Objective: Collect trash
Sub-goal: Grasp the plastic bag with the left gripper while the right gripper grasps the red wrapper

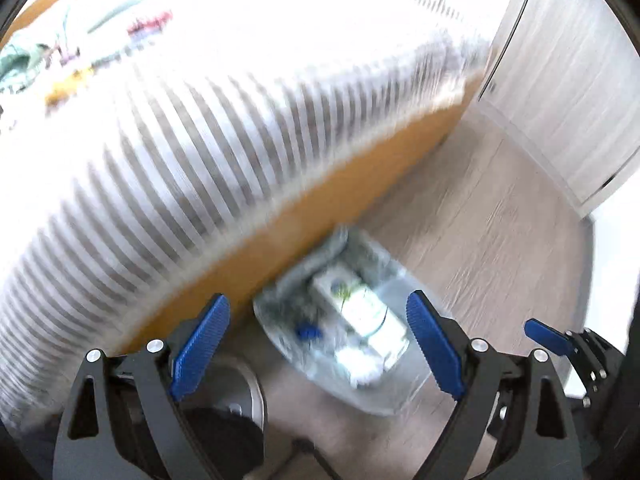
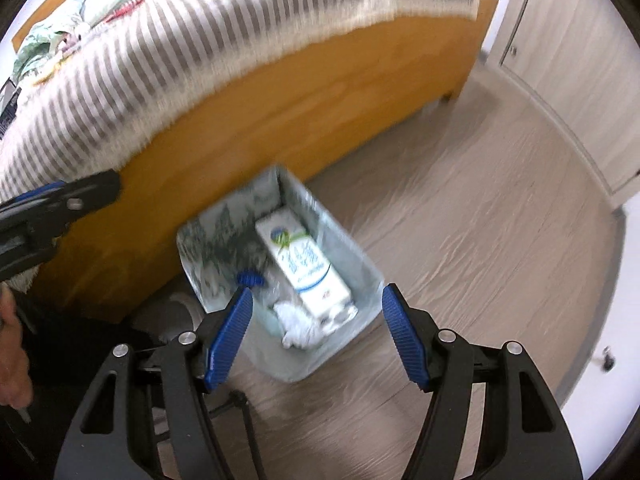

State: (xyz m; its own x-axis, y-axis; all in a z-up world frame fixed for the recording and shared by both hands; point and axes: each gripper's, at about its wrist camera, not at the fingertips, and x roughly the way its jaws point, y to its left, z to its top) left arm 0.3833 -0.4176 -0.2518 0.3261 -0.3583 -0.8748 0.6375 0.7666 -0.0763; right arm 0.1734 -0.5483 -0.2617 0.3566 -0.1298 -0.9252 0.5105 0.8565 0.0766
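A pale grey rectangular waste bin stands on the wood floor against the bed's side board; it also shows in the left wrist view. Inside lie a white milk carton, crumpled white tissue and a clear bottle with a blue cap. My right gripper is open and empty just above the bin's near edge. My left gripper is open and empty above the bin, and it shows at the left edge of the right wrist view.
A bed with an orange wooden side board and a grey-white striped cover runs along the left. Small items lie on the bed at the far left. White wardrobe doors stand at the right. My shoe is beside the bin.
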